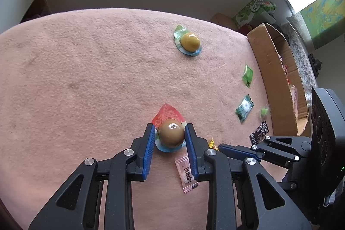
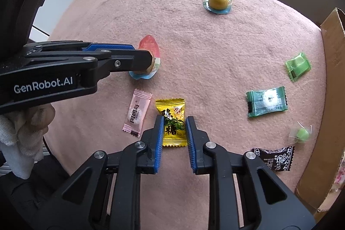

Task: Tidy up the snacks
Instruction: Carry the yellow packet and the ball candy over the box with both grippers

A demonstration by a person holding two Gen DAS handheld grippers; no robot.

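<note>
Both grippers down on snacks at once, box waiting at the edge.

The left gripper (image 1: 170, 133) is clamped on the brown egg pack (image 1: 171, 133); the right gripper (image 2: 173, 127) has its pads pressed to the yellow candy (image 2: 172, 122), seemingly closed on it. To do this well, I'd say lift each straight up so the thin wrappers don't slip, then carry toward the cardboard box (image 1: 271, 70) at three o'clock. The left view shows the box's depth and the yellow candy only as a sliver; the right view reveals it fully, plus the pink sachet (image 2: 137, 114) at nine o'clock of it, and the green mint (image 2: 267, 104), black wrapper (image 2: 276, 157) and yellow egg pack (image 2: 217, 0) spread on the pink worktop (image 2: 215, 53).
</note>
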